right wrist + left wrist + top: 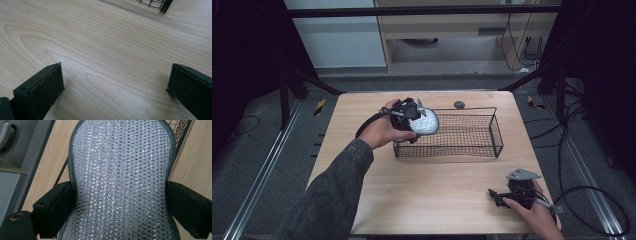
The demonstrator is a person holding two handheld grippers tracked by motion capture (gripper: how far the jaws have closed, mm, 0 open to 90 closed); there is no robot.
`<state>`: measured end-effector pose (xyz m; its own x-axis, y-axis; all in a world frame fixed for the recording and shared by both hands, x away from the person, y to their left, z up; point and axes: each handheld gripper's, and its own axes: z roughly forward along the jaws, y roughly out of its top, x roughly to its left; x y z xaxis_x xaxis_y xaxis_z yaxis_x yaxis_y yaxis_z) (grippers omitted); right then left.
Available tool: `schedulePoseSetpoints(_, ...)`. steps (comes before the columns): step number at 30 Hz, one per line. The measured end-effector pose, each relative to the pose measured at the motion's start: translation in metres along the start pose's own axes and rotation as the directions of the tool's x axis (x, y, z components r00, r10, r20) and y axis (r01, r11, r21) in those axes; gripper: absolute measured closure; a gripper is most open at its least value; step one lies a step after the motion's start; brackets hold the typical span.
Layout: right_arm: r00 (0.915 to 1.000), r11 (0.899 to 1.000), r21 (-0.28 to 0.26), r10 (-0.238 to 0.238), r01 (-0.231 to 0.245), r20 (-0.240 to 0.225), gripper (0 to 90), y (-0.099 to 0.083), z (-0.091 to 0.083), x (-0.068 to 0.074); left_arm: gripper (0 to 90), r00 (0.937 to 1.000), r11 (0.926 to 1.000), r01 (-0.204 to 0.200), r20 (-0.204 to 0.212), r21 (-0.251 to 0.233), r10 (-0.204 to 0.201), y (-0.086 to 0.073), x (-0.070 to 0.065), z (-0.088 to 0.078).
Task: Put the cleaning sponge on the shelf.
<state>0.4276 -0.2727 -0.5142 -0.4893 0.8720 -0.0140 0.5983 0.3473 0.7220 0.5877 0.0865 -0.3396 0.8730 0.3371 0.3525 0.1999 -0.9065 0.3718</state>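
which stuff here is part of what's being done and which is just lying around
In the job:
- sparkly silver pad, clamped between the left gripper jaws, held over the left end of the wire basket
- the wire basket itself

Just there:
- right gripper, open and empty, low over the bare table
- small dark round thing on the table behind the basket

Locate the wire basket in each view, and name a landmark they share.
High view: wire basket at table centre, right of the left gripper.
Left gripper view: basket wires at the top right, behind the sequinned pad.
Right gripper view: basket corner, top edge.
Shared landmark: the wooden table.
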Motion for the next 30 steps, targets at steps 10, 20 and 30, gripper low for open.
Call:
schedulePoseSetpoints(10,1.0000,1.000,0.001,-0.005,0.005,-0.003,0.3,0.000,0.000,0.000,8.5,0.9999,1.0000,-0.006,0.014,0.008,0.005,0.006,-0.003,0.017)
schedulePoseSetpoints(20,1.0000,1.000,0.001,-0.004,0.004,-0.002,0.3,0.000,0.000,0.000,8.5,0.9994,0.9997,-0.021,0.027,0.007,0.021,0.016,-0.005,0.034)
schedulePoseSetpoints(30,1.0000,1.000,0.003,-0.001,0.001,-0.003,0.3,0.000,0.000,0.000,8.2,0.9985,0.9997,-0.022,0.050,-0.006,0.022,0.020,-0.001,0.043)
